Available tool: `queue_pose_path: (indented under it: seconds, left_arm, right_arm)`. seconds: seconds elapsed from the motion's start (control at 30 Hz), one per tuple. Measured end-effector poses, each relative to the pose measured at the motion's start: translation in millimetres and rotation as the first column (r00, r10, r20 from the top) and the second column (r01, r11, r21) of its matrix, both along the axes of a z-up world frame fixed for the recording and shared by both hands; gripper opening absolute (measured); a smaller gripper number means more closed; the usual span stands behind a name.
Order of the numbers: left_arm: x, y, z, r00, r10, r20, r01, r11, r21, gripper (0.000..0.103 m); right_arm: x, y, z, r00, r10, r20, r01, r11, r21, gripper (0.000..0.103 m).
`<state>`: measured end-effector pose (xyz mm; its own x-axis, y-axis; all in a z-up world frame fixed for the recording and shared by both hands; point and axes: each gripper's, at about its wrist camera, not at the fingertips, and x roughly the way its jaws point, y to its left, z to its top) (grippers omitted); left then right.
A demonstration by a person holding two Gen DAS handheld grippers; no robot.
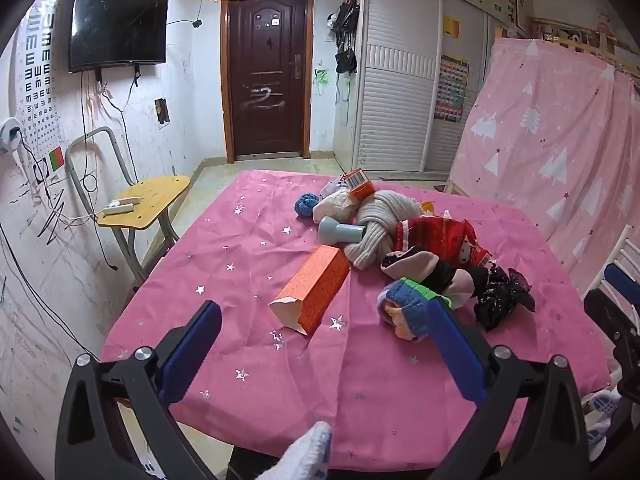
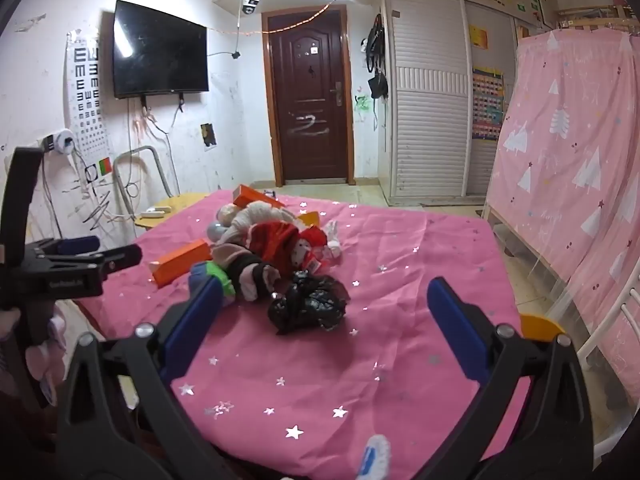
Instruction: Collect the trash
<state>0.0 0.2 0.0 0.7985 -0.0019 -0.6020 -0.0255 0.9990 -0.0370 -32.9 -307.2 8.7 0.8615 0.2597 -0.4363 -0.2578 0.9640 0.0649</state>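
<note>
A pile of clutter lies on the pink star-print tablecloth (image 1: 280, 360). It holds a long orange carton (image 1: 314, 294), a crumpled black plastic bag (image 1: 504, 296), a small orange box with a barcode (image 1: 358, 186), a grey cup on its side (image 1: 340, 233), a beige scarf (image 1: 384, 220), red cloth (image 1: 436, 238) and rolled socks (image 1: 404, 308). My left gripper (image 1: 324, 340) is open and empty over the near table edge, short of the carton. My right gripper (image 2: 324, 320) is open and empty, with the black bag (image 2: 310, 306) between and beyond its fingers. The orange carton (image 2: 182, 266) lies left of it.
A yellow folding chair (image 1: 146, 204) with a power strip stands left of the table. A pink curtained bunk bed (image 2: 576, 168) is on the right, a white chair back (image 2: 616, 320) by the table's right side. Door, wardrobe and wall TV are beyond.
</note>
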Motion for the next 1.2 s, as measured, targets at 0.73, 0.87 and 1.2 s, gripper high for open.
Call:
queue_pose_path:
  seconds: [0.73,0.87,1.2]
  left_arm:
    - [-0.6,5.3,-2.9,1.000,0.005,-0.008,-0.005,1.000,0.001,0.094]
    - [0.8,5.9,-5.4,1.000,0.005,-0.009,-0.005,1.000,0.001,0.094]
    - [1.1,6.4,-4.8,1.000,0.005,-0.009,-0.005,1.000,0.000,0.094]
  right_arm:
    - [-2.0,0.2,0.2,1.000,-0.004,0.014,0.004,1.000,-0.005,0.098]
    - [-3.0,-0.9,3.9,1.000,-0.004,0.014,0.004,1.000,-0.005,0.098]
    - [-3.9,-0.9,6.0,1.000,-0.005,0.017,0.005,1.000,-0.006,0.098]
